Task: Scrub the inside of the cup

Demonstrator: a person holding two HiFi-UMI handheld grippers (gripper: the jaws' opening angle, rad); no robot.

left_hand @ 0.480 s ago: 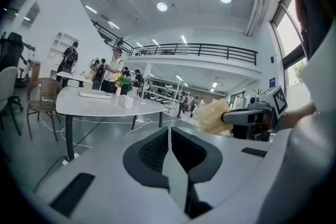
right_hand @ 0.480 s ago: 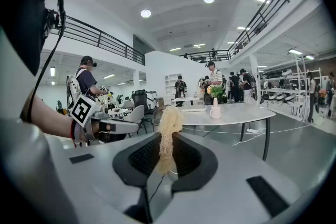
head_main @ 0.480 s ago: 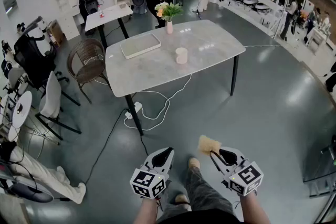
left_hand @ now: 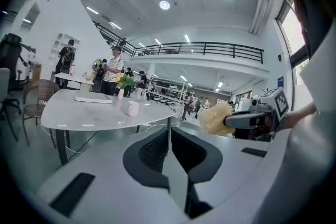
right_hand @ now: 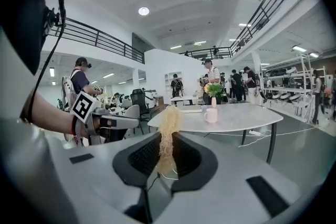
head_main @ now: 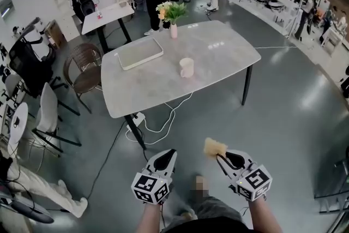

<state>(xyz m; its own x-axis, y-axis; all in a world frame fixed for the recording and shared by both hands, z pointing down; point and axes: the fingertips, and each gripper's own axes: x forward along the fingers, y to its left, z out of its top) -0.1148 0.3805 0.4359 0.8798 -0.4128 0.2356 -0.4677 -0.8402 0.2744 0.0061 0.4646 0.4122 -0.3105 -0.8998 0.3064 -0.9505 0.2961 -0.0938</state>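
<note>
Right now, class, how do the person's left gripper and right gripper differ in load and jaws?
The left gripper holds nothing, while the right gripper holds a yellowish scrubber. The left gripper's jaws meet bare; the right gripper's jaws press on the scrubber. Shared: both are shut and point toward the table with the cup, well short of it.

The left forearm [head_main: 148, 219] and right forearm [head_main: 262, 219] reach forward from the near edge of the head view, side by side and apart. The left tongs [head_main: 169, 153] point ahead and slightly down, jaws pressed together with nothing between them. The right tongs [head_main: 220, 157], level with them and tilted much the same, are clamped on a tan fibrous scrubber [head_main: 214, 147] whose tuft sticks out beyond the jaw tips. The two tongs do not touch.
</note>
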